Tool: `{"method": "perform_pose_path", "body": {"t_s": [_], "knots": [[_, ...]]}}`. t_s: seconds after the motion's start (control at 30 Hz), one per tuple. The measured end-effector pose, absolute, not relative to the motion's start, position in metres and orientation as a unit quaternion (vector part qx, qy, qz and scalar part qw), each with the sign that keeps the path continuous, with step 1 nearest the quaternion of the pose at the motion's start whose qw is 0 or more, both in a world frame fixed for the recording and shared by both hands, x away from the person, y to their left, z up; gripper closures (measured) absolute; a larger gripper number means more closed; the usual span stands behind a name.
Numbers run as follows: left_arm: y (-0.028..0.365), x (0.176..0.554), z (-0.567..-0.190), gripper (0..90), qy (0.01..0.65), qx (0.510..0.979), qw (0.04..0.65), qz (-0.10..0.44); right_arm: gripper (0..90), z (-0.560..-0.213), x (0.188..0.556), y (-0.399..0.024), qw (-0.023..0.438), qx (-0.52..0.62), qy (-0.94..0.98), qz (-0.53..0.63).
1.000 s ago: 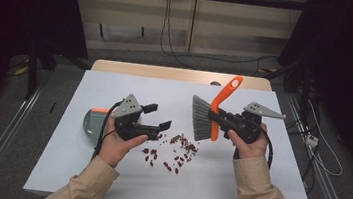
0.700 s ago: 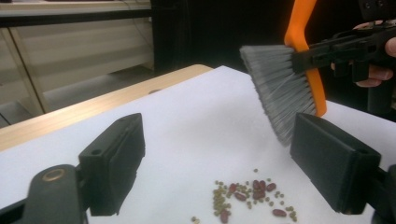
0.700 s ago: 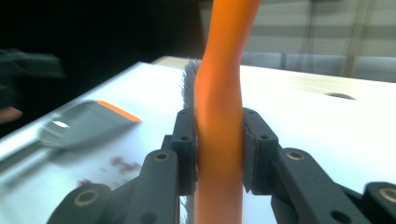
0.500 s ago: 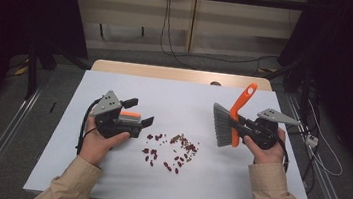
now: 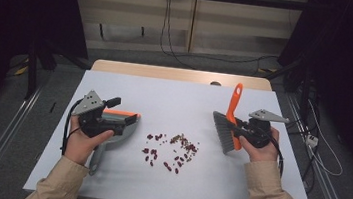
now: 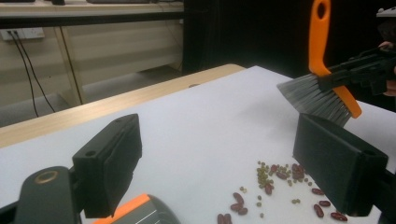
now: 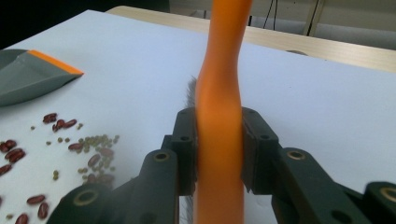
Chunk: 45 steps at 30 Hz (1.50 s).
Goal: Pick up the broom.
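Dustpan lies mostly hidden beneath the left gripper, seemingly unheld.

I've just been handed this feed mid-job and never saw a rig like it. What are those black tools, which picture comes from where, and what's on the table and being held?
A person sits at a white table, holding a two-jaw gripper in each hand. The wide picture is from a fixed camera above; the other two come from cameras riding on each gripper, looking along its black jaws. The right gripper is shut on the orange handle of a brush, bristles lifted off the table. The left gripper has open jaws that have just been opening, with nothing between them; it sits over a grey dustpan lying on the table. Between the two lie scattered beans, red and small green.
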<state>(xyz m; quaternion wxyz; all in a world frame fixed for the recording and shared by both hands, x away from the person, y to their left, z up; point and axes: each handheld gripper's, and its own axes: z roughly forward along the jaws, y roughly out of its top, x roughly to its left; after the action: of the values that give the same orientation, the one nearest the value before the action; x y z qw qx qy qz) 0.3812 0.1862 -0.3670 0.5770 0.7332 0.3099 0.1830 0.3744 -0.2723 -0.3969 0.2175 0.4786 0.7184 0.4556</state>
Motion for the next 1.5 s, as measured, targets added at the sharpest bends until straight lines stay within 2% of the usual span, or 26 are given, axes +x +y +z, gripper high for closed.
{"method": "perform_pose_path", "body": {"t_s": [0.3, 0.7, 0.8, 0.93, 1.1, 1.23, 1.5], "knots": [[0.193, 0.386, -0.376, 15.0, 0.317, 0.736, 0.569, 0.182, 69.7, -0.416, 0.395, -0.257, 0.197, 0.481, 0.716, 0.467], [0.201, 0.387, -0.381, 14.1, 0.327, 0.732, 0.568, 0.186, 68.6, -0.428, 0.405, -0.238, 0.202, 0.462, 0.742, 0.441], [0.201, 0.387, -0.382, 14.1, 0.326, 0.734, 0.566, 0.186, 66.0, -0.429, 0.402, -0.237, 0.208, 0.457, 0.750, 0.431], [0.202, 0.387, -0.385, 13.7, 0.327, 0.736, 0.563, 0.186, 57.6, -0.430, 0.396, -0.235, 0.217, 0.450, 0.761, 0.413], [0.205, 0.386, -0.387, 13.5, 0.330, 0.737, 0.560, 0.185, 58.8, -0.429, 0.384, -0.241, 0.228, 0.449, 0.759, 0.413], [0.205, 0.385, -0.388, 13.3, 0.330, 0.736, 0.561, 0.187, 69.3, -0.429, 0.374, -0.246, 0.230, 0.455, 0.755, 0.412], [0.208, 0.383, -0.391, 13.0, 0.332, 0.737, 0.557, 0.190, 70.6, -0.431, 0.362, -0.235, 0.247, 0.468, 0.745, 0.406]]}}
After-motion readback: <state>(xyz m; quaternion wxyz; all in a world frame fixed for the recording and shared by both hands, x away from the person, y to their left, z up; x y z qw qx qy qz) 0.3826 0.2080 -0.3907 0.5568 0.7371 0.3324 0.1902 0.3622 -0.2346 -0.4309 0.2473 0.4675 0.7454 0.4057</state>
